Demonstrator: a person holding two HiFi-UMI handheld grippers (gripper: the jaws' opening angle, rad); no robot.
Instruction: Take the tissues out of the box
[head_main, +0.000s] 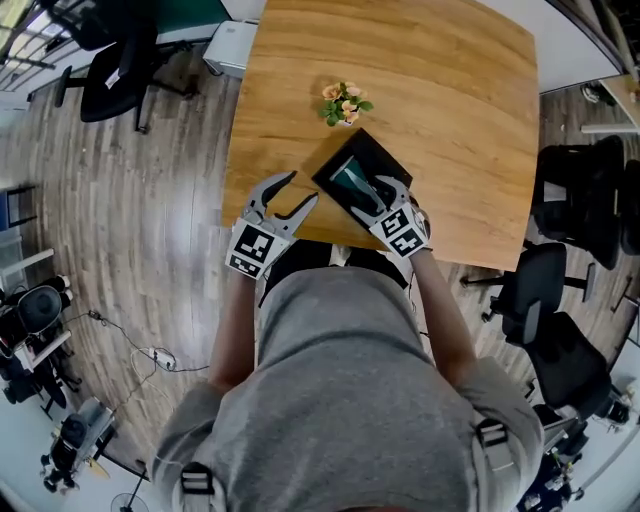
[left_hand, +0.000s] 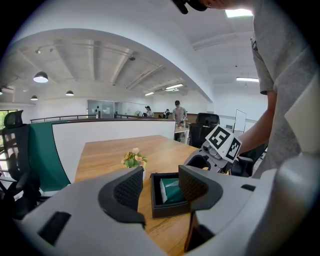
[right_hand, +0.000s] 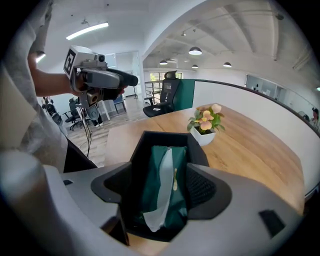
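Open office with a plank floor (head_main: 130, 230) and black office chairs (head_main: 575, 190) on both sides. I count one wooden table (head_main: 450, 90). On it, near my edge, sits one black box (head_main: 375, 152) with one green tissue pack (right_hand: 165, 175) inside, a white tissue (right_hand: 159, 200) poking out. One flower pot (head_main: 343, 103) stands just beyond. There are two grippers. The right gripper (head_main: 390, 190) has its jaws apart astride the pack, covering the box's corner. The left gripper (head_main: 303, 187) has its jaws apart, empty, beside the box.

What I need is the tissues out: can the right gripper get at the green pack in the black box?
Probably yes: the right gripper is over the open black box, jaws apart, with the green pack uncovered between them.
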